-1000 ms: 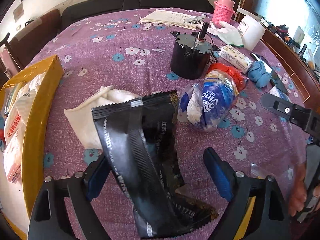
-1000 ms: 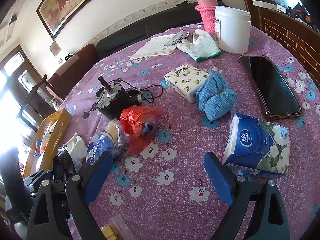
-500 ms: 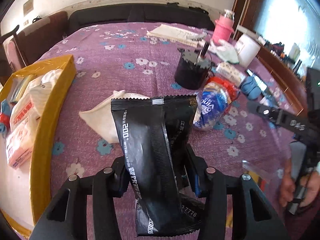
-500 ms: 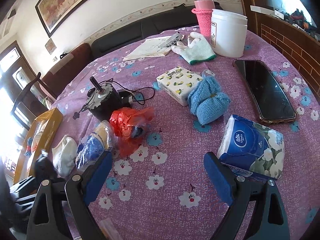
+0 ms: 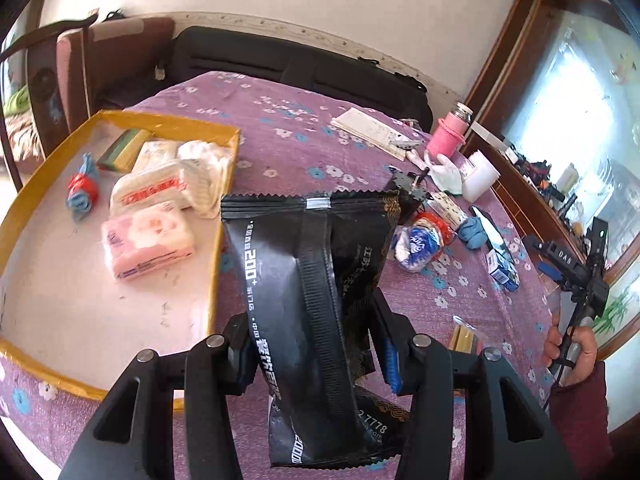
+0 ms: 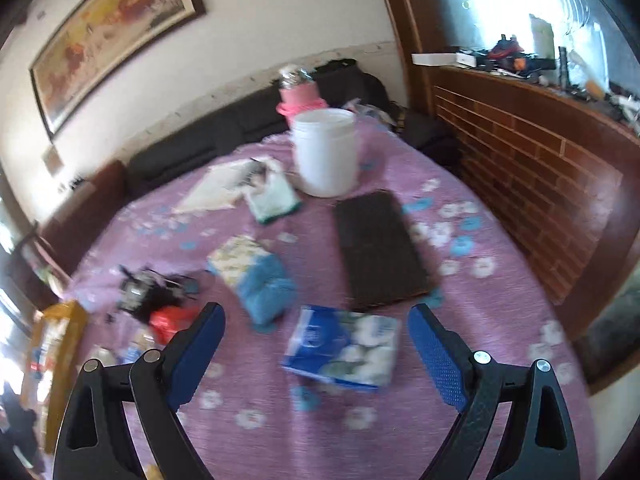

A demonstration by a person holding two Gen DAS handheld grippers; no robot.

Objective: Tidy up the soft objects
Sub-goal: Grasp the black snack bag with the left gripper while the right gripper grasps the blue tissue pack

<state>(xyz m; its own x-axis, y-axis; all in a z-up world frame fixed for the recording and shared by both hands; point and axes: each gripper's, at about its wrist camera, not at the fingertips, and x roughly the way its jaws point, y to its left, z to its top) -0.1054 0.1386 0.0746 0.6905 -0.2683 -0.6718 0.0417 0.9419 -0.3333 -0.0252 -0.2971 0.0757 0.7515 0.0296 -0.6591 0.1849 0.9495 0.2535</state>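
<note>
Yellow cardboard forms the rim of the tray (image 5: 218, 240), which we take as our landmark at the left of the purple flowered tablecloth (image 5: 280, 120). Inside it we see a blue cloth bundle tied in red (image 5: 82, 192), a pink tissue pack (image 5: 148, 242), a red-and-white tissue pack (image 5: 150, 190) and a crumpled white cloth (image 5: 208, 168), all lying close together on its white floor.

Just right of the tray's near corner we hold the black foil packet (image 5: 316, 300) in our left gripper (image 5: 316, 350); its two blue-padded fingers are clamped on the packet's lower half, and the packet stands up off the table, its crimped top edge level with the tray's right wall.

Further right of the tray, on the cloth, we see a blue-and-white bagged tissue roll (image 5: 416, 244) with a red bag behind it, then a blue knitted cloth (image 5: 474, 230), and a pink bottle (image 5: 446, 136) beside a white tub (image 5: 478, 176) at the far edge.

Well to the right of the tray our right hand (image 5: 572, 354) grips the handle of the other tool. In the right wrist view, blurred, the right gripper (image 6: 316, 354) hangs over the table with its fingers wide apart and nothing between them. Below the gap lies a blue flowered tissue pack (image 6: 344, 346), with a dark phone (image 6: 378, 250) beyond it.
</note>
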